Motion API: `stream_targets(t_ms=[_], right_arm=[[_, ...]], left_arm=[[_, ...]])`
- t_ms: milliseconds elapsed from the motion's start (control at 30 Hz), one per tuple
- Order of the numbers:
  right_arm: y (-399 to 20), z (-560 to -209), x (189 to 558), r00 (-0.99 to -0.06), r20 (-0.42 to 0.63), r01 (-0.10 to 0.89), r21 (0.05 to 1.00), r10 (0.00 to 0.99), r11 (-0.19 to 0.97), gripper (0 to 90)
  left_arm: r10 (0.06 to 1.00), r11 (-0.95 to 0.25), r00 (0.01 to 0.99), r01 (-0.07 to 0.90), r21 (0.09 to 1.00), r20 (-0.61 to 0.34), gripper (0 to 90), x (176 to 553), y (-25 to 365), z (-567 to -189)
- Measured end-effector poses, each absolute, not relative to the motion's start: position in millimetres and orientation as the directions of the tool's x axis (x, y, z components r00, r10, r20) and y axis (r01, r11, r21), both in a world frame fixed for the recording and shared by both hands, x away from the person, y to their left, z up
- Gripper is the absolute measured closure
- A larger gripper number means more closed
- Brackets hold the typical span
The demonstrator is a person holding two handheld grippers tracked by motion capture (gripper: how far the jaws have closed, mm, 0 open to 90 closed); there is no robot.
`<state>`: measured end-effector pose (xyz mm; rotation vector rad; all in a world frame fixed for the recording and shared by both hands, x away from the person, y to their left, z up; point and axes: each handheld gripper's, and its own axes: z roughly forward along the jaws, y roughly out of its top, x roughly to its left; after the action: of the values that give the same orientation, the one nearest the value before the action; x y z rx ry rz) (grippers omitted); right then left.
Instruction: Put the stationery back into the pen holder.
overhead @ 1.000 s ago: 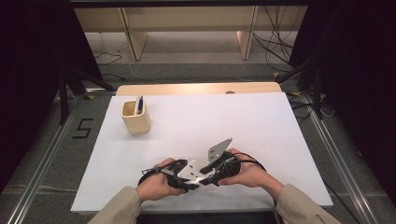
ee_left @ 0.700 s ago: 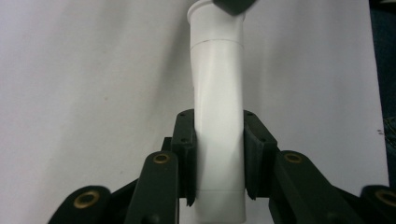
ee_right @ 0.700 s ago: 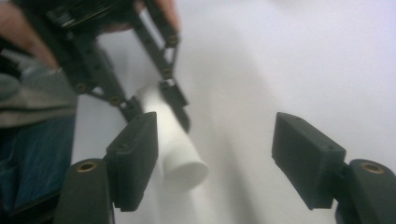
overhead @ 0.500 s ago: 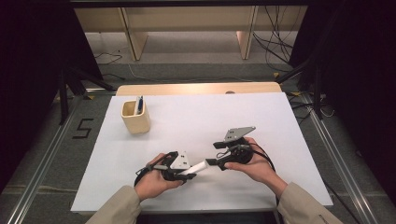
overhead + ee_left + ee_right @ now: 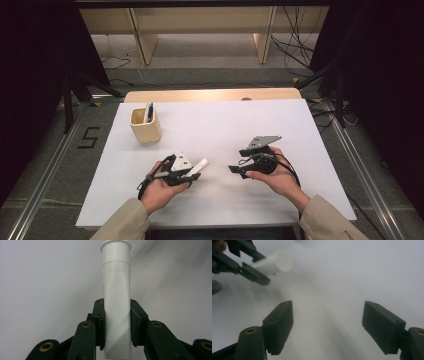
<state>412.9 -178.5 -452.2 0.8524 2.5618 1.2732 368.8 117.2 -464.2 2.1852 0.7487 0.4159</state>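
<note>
Left hand-held gripper [image 5: 192, 171] clamped on a white cylindrical marker-like tube [image 5: 198, 166], pads pressed on both sides of its lower body. In left gripper view same tube [image 5: 116, 300] stood straight up between the black jaws, capped end farthest from the camera, flat end down near the jaw roots. Held low over the white table [image 5: 220, 125], near the front edge, left of centre, tube tip pointed toward the other hand. Left hand [image 5: 161, 186] wrapped under the gripper body, beige sleeve behind it.

Right hand-held gripper [image 5: 235, 169] apart, nothing between the pads; jaws just opened wide. In right gripper view both black jaws stood far apart over bare white table [image 5: 342, 277], with the tube's round end [image 5: 279, 261] and the left hand-held gripper [image 5: 249, 265] seen at upper left, well clear of the right pads. Right hand [image 5: 276, 176] gripped from below, grey three-cornered plate [image 5: 264, 141] on top, cable looped beside the wrist.

The two grippers faced each other, near but apart, a clear gap of table between tube tip and right jaws.

Tan pen cup [image 5: 145, 125] at back left of the table, well apart from both hands, with a blue-tipped pen [image 5: 149, 112] upright inside.
</note>
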Motion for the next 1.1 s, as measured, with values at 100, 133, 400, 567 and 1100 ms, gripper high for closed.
stream_targets(t_ms=[100,133,400,567,1100], right_arm=[[-181,-454,413,-0.815,0.1,0.429,0.766,0.571,0.478,25.7],[-182,-454,413,-0.809,0.101,0.435,0.765,0.578,0.476,25.6],[-192,-458,411,-0.786,0.099,0.461,0.751,0.611,0.472,25.4],[-198,-460,410,-0.775,0.096,0.469,0.75,0.625,0.466,25.4],[-214,-467,405,-0.738,0.098,0.497,0.749,0.668,0.439,24.9]], left_arm=[[0.673,-0.494,0.737,0.392,0.776,0.056,70.4,369,122,-461],[0.69,-0.474,0.722,0.398,0.786,0.051,70.4,369,123,-460],[0.789,-0.379,0.612,0.405,0.832,0.061,70.4,371,138,-453],[0.831,-0.338,0.554,0.414,0.845,0.061,70.4,372,146,-451],[0.902,-0.256,0.426,0.42,0.871,0.06,70.4,376,168,-443]])
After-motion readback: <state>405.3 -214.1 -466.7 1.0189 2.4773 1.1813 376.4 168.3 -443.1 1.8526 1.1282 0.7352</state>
